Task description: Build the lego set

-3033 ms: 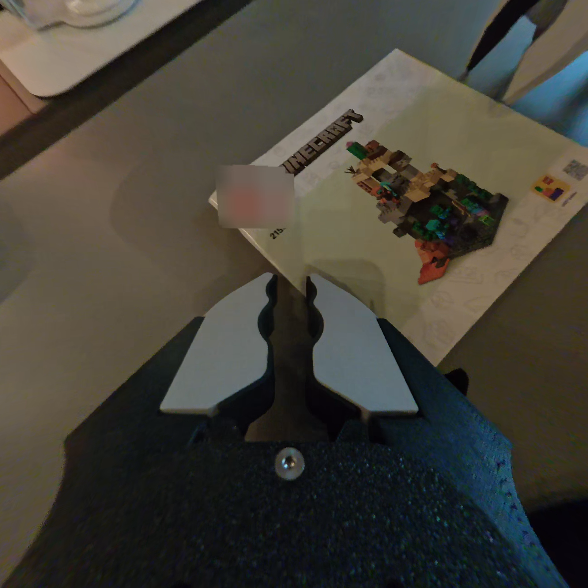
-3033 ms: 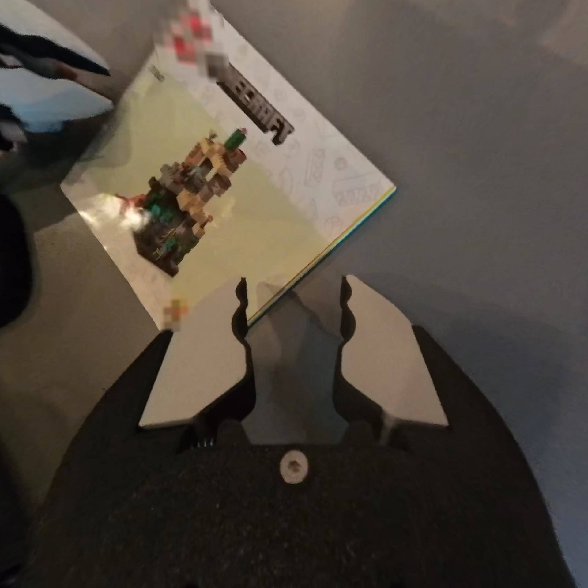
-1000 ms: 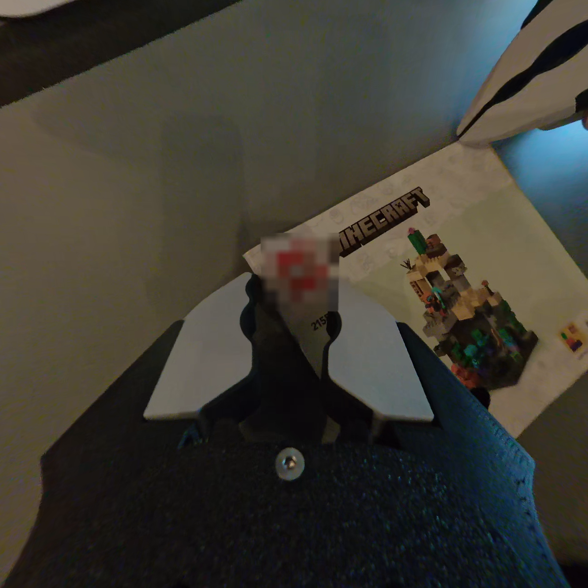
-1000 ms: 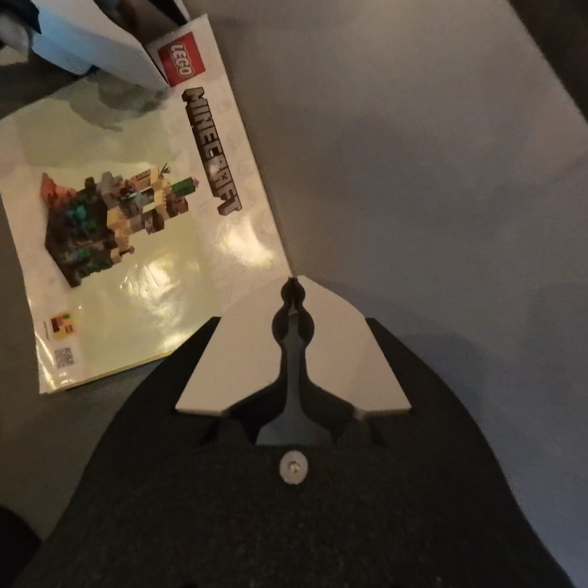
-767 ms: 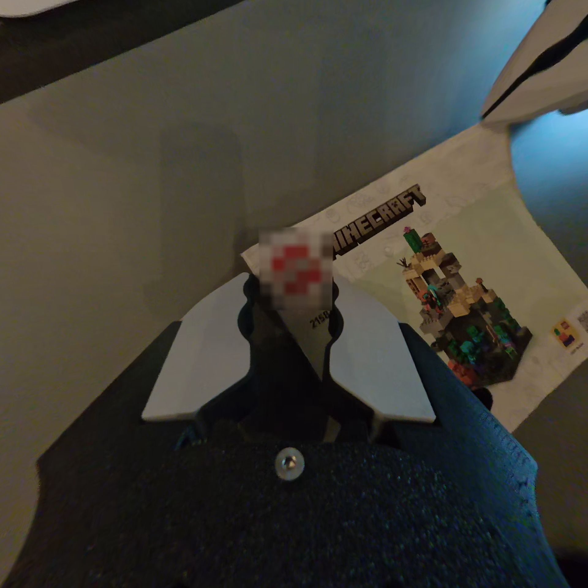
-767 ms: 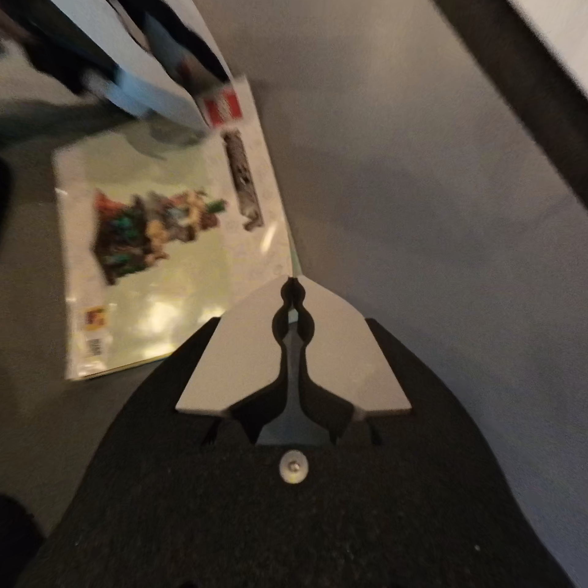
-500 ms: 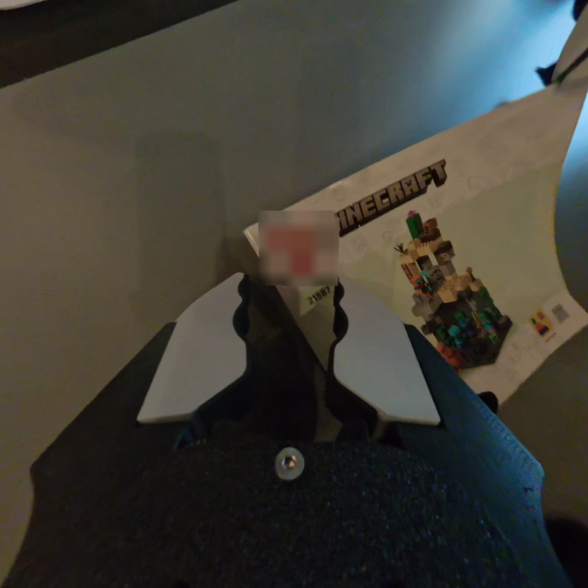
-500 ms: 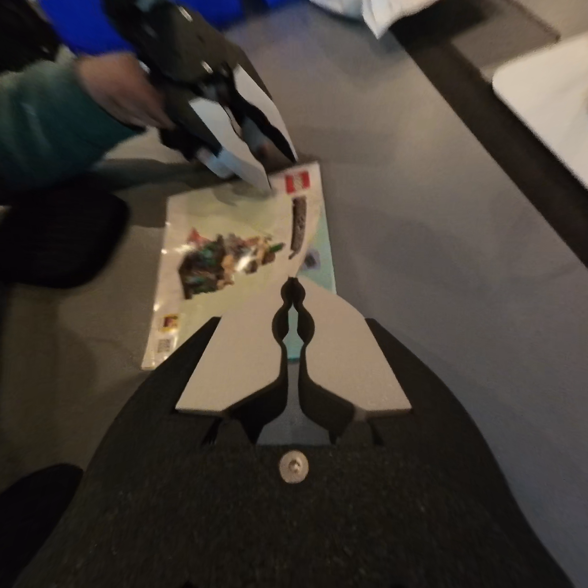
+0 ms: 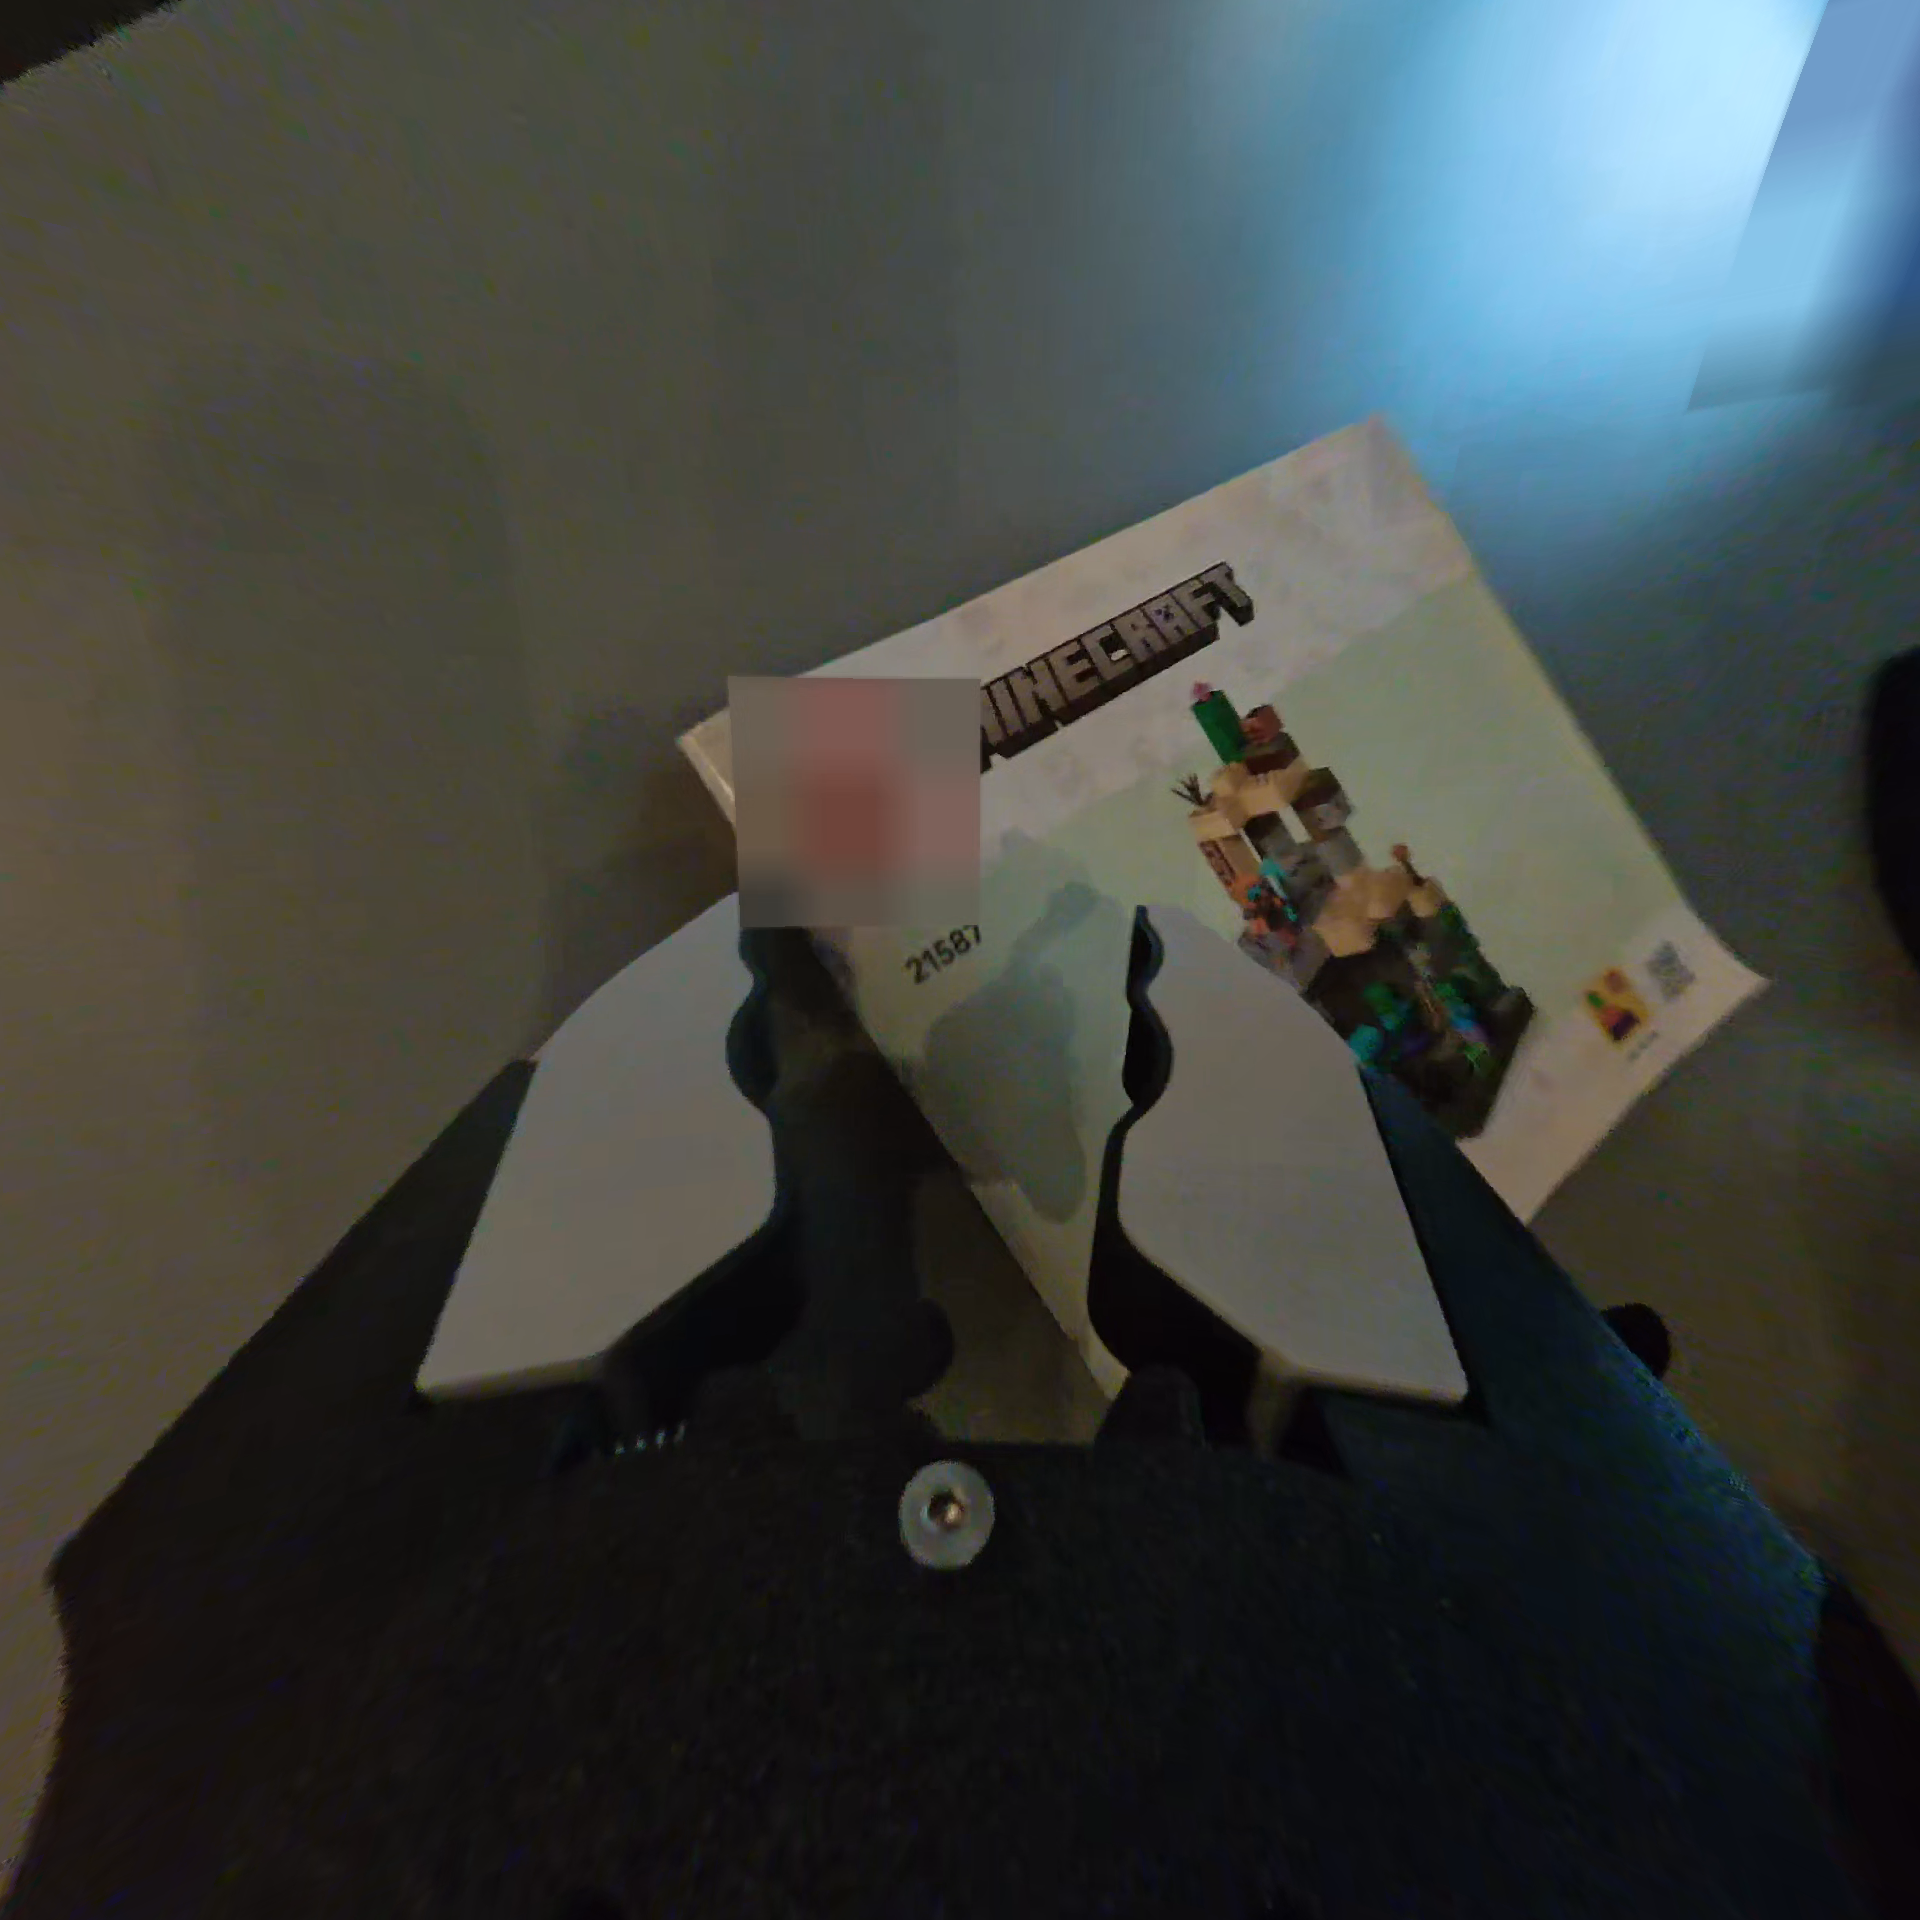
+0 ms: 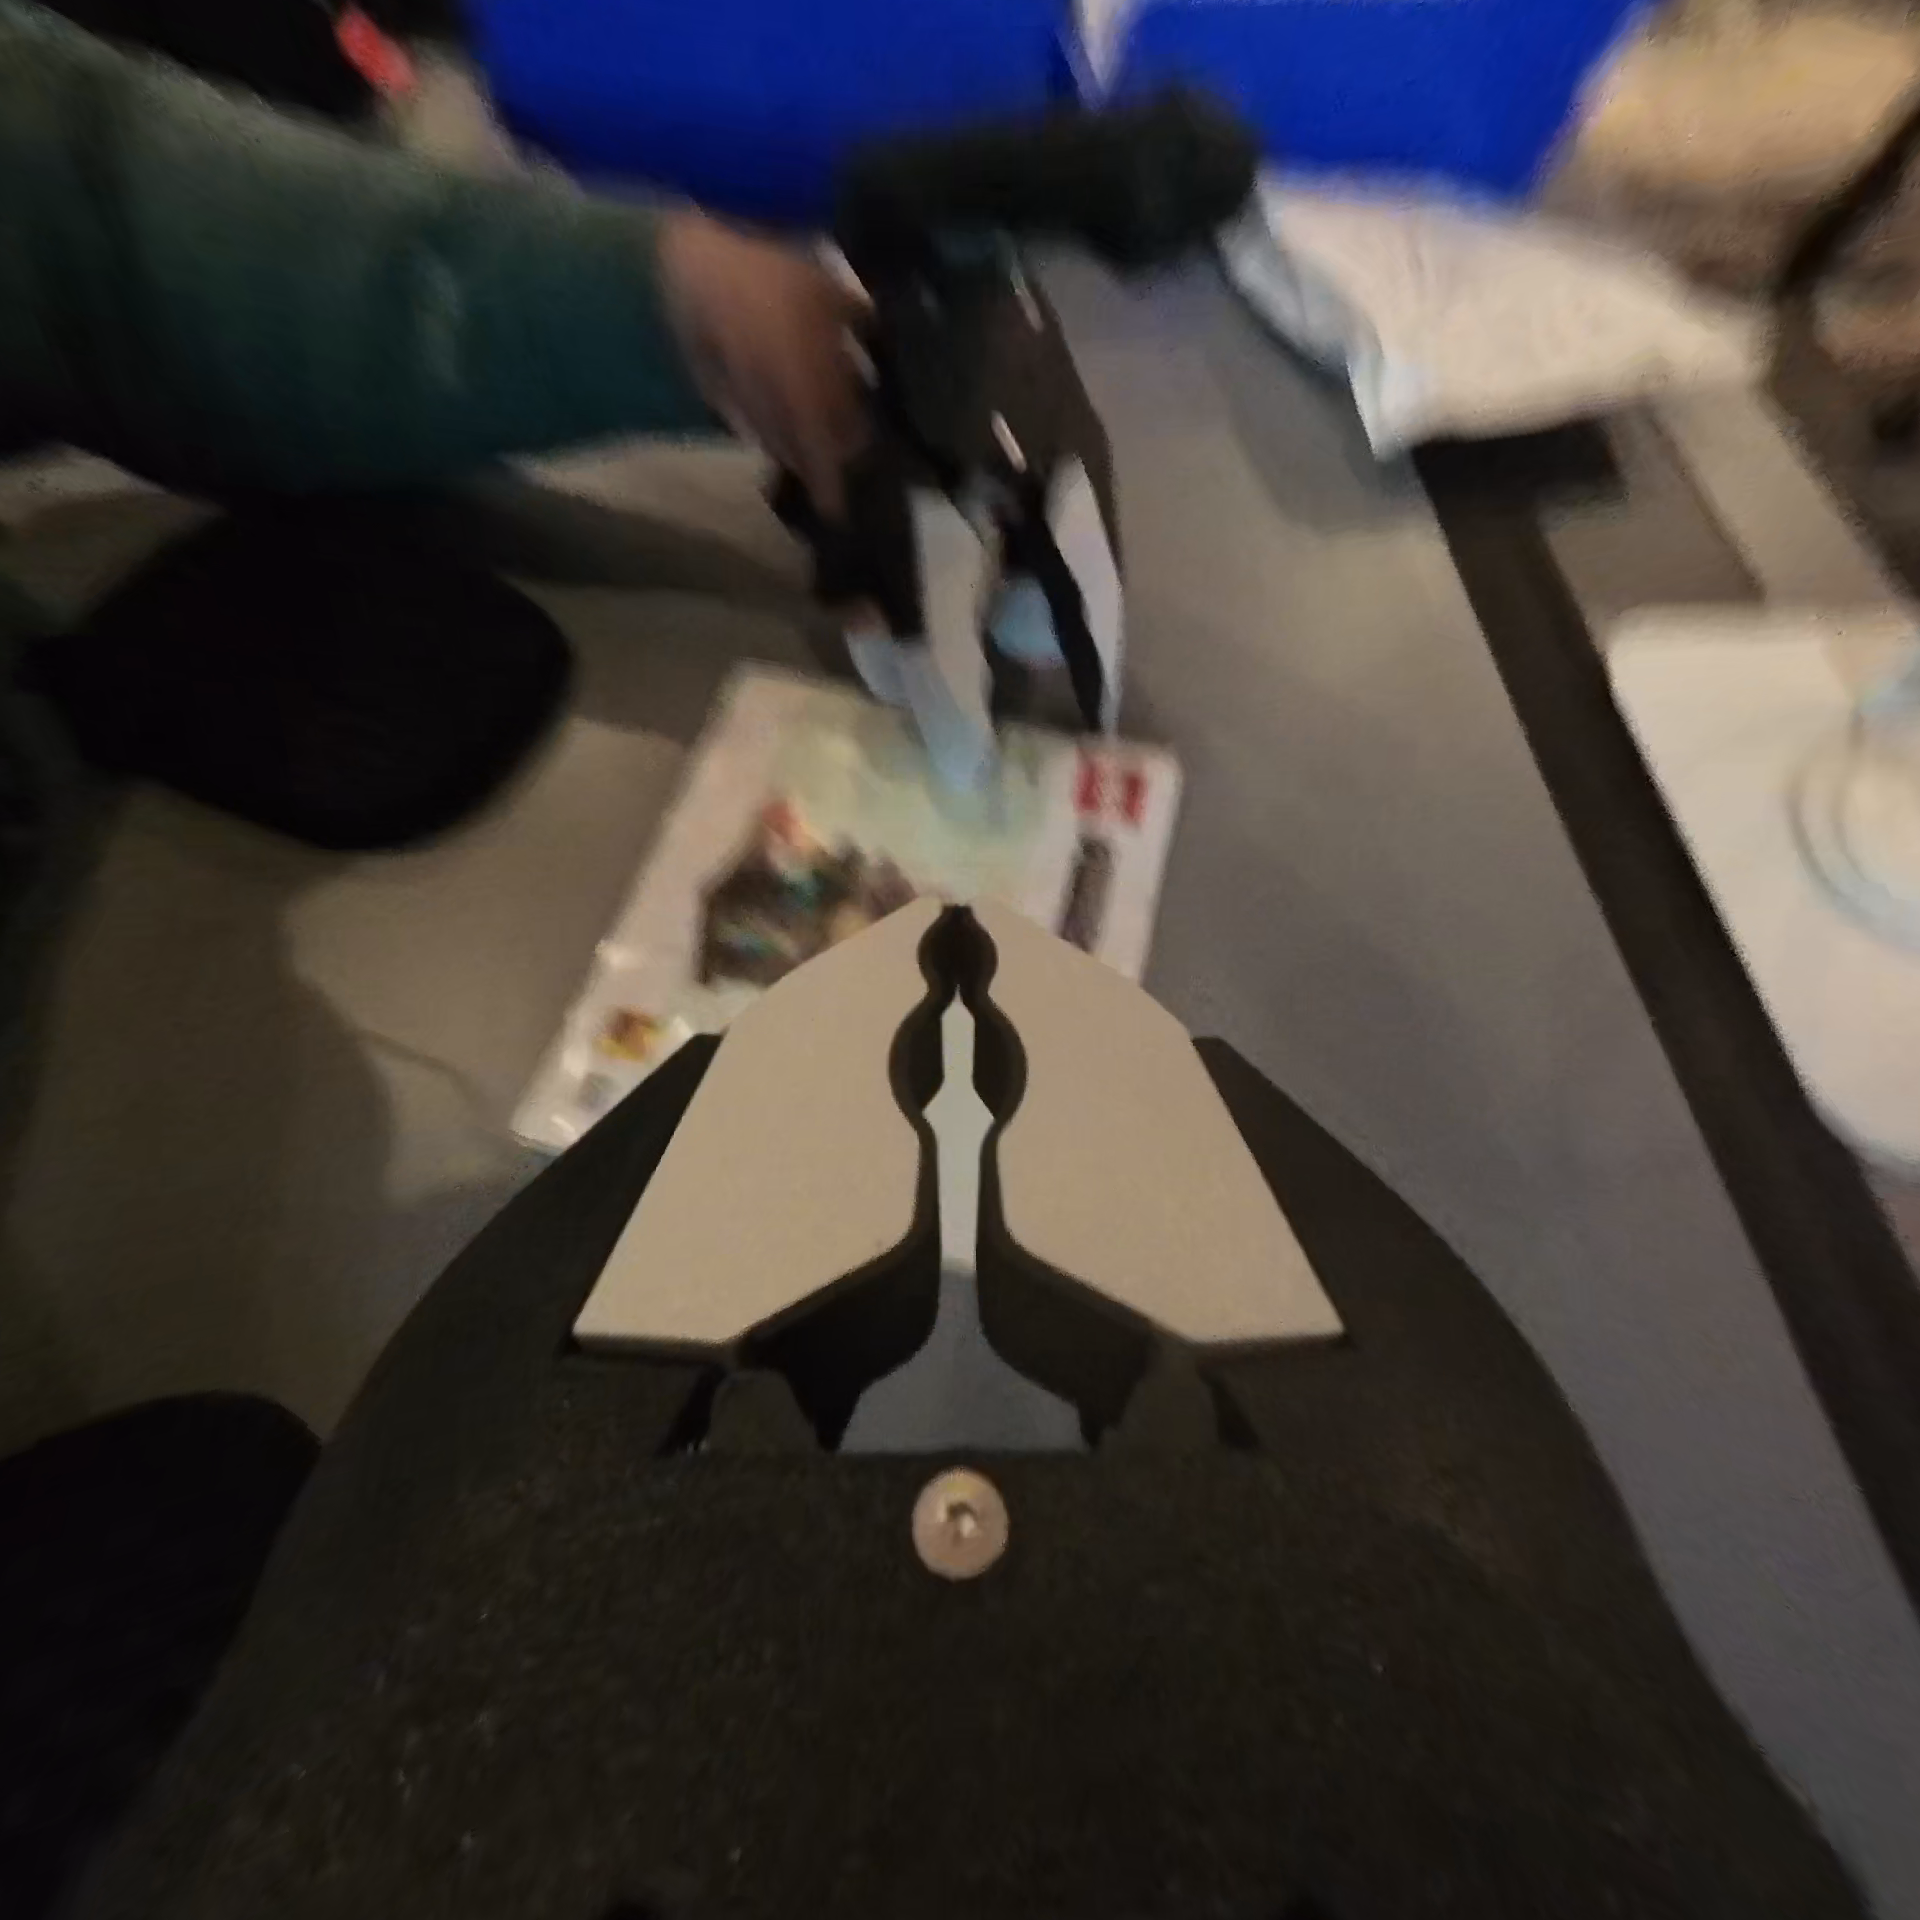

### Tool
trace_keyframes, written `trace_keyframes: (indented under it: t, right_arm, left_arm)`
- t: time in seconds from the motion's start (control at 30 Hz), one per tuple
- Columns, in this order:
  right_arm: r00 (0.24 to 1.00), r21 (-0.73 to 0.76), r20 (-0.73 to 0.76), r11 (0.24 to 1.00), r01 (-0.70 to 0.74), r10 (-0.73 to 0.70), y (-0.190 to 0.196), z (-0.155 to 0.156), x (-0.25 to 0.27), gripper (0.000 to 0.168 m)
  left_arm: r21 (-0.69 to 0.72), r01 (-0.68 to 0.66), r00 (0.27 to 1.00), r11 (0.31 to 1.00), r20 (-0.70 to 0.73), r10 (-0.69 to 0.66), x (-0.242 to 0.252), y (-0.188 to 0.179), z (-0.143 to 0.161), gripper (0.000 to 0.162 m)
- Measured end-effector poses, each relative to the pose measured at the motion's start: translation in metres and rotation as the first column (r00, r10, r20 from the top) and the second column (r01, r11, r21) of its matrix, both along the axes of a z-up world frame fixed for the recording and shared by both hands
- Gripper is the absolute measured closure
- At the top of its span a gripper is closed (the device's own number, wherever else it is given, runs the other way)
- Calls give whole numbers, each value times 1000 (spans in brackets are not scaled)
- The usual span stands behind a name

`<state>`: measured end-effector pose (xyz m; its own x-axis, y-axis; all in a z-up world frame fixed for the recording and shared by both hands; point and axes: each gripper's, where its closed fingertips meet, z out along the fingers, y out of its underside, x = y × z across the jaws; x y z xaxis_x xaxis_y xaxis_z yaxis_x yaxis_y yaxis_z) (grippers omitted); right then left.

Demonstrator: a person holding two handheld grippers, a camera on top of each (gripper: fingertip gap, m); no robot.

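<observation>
Released since the earlier frame, the instruction booklet [image 9: 1195, 831] lies flat, centre-right, on the grey table [image 9: 416, 520]. Left gripper [image 9: 940, 925] spread open over its corner; right gripper [image 10: 958, 914] clenched, empty.

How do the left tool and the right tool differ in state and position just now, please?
The left tool has its pale grey fingers spread wide apart, while the right tool has its fingers closed together, tips nearly touching, with nothing between them. The left tool sits low over a corner of the glossy instruction booklet, whereas the right tool is drawn back from the booklet. Both share the same black textured body and pale flat fingers.
</observation>
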<state>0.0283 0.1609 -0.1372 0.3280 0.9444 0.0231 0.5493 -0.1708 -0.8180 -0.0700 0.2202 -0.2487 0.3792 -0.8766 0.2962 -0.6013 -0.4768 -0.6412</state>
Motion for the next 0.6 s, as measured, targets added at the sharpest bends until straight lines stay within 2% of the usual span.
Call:
trace_keyframes:
  t: [0.07, 0.17, 0.2, 0.23, 0.37, 0.47, 0.6]
  right_arm:
    - [988, -10, 112, 994, 106, -104, 16, -28, 15, 168]
    - [953, -115, 263, 976, 186, -151, 22, -74, 30, 168]
    - [943, -155, 297, 967, 201, -149, 22, -87, 31, 146]
    - [934, -201, 328, 956, 213, -139, 21, -97, 33, 137]
    - [929, -285, 357, 936, 207, -97, 20, -111, 33, 131]
    - [914, -309, 401, 929, 203, -66, 20, -119, 38, 132]
    - [911, -324, 410, 926, 196, -49, 18, -120, 34, 147]
  left_arm:
    - [16, -7, 1000, 1000, -19, 8, 4, -1, -1, 98]
    - [62, -25, 999, 998, -44, 28, 4, -1, -3, 98]
    - [78, -31, 998, 996, -50, 34, 4, -2, -4, 98]
    - [90, -35, 998, 995, -52, 40, 4, -2, -4, 99]
    - [114, -50, 997, 992, -50, 56, 1, -5, -5, 100]
    - [132, -64, 996, 989, -46, 70, -1, -6, -5, 102]
    - [167, -77, 995, 983, -54, 87, -1, -6, -6, 102]
